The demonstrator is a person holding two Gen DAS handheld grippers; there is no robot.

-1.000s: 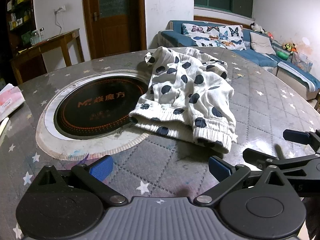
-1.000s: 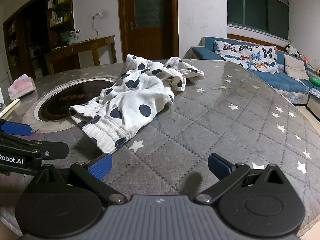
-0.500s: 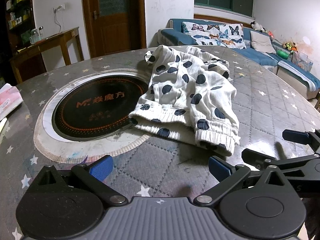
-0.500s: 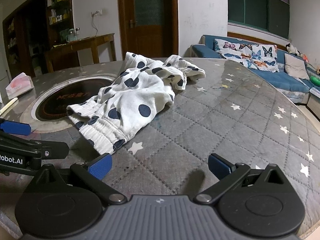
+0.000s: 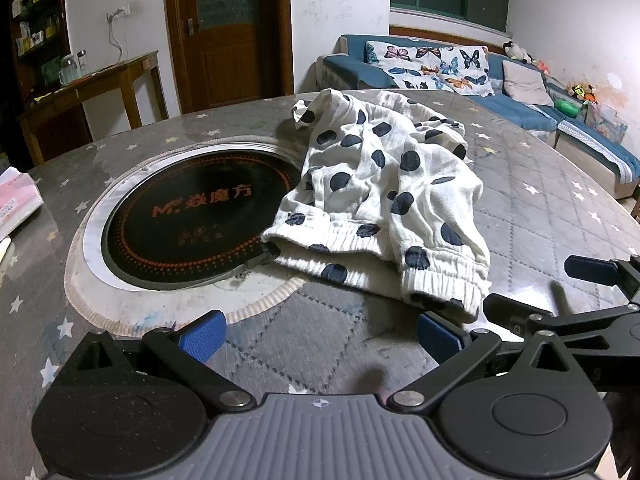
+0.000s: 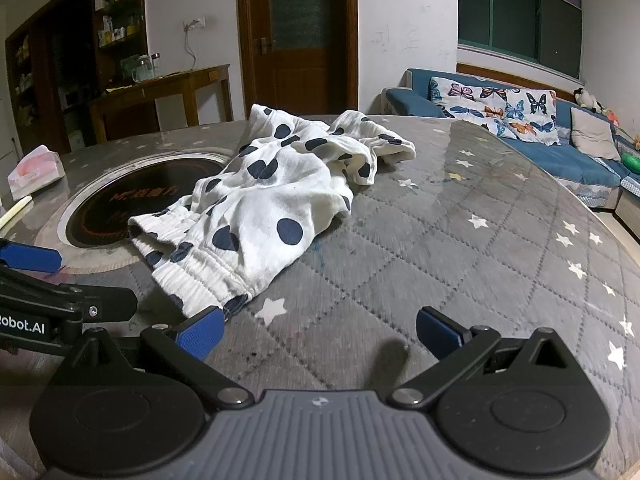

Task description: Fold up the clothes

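Observation:
White trousers with dark blue dots (image 5: 384,196) lie crumpled on the round grey quilted table (image 5: 540,216), the elastic waistband nearest me. My left gripper (image 5: 322,334) is open just short of the waistband, with nothing between its blue pads. In the right wrist view the same trousers (image 6: 272,208) lie ahead and to the left. My right gripper (image 6: 320,334) is open too, its left pad close to the waistband's corner. Each gripper shows at the edge of the other's view.
A round black induction hob (image 5: 192,220) is sunk into the table, and the trousers overlap its right rim. A tissue pack (image 6: 36,170) lies at the table's far left. A blue sofa (image 6: 540,140), a wooden side table (image 6: 160,96) and a door stand beyond.
Both grippers have moved forward toward the trousers, so the waistband now sits closer to the pads. The trousers have not moved. Both grippers stay open.

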